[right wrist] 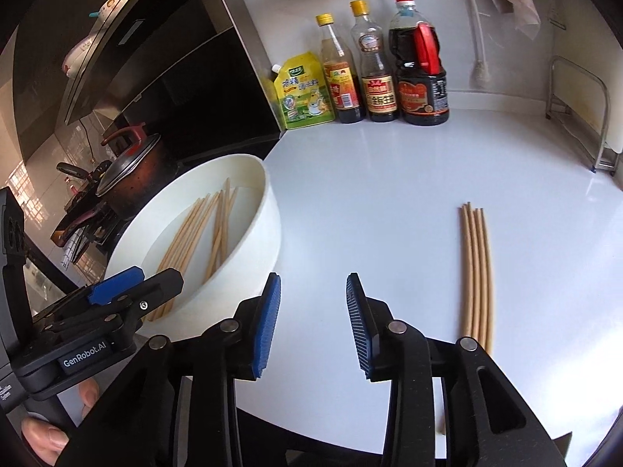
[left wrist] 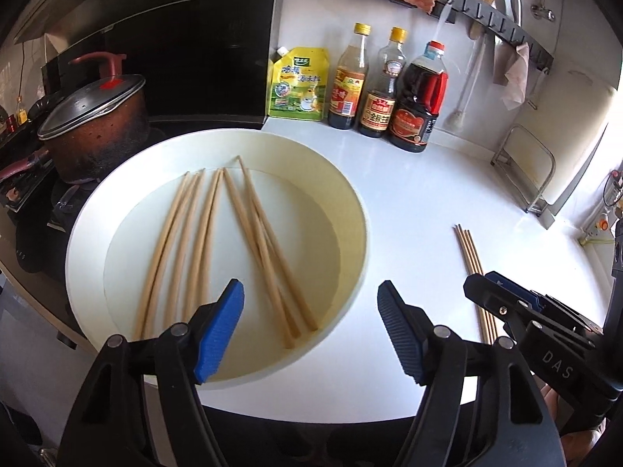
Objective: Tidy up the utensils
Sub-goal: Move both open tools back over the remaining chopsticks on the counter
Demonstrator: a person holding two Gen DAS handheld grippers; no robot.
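A white round basin [left wrist: 350, 210] sits on the white counter and holds several loose wooden chopsticks [left wrist: 249, 241]. It also shows in the right wrist view [right wrist: 268, 210], with the chopsticks [right wrist: 194, 229] inside. A neat bundle of chopsticks [right wrist: 477, 272] lies on the counter to the right, also in the left wrist view [left wrist: 469, 253]. My left gripper [left wrist: 311, 330] is open and empty over the basin's near rim. My right gripper [right wrist: 313, 323] is open and empty above the counter, between basin and bundle.
Three sauce bottles [left wrist: 383, 85] and a yellow pouch [left wrist: 298, 85] stand at the back wall. A lidded pot [left wrist: 97, 124] sits on the stove at left. A metal rack [right wrist: 584, 116] with a cutting board stands at right. A hook rail [left wrist: 502, 23] with cloths hangs above.
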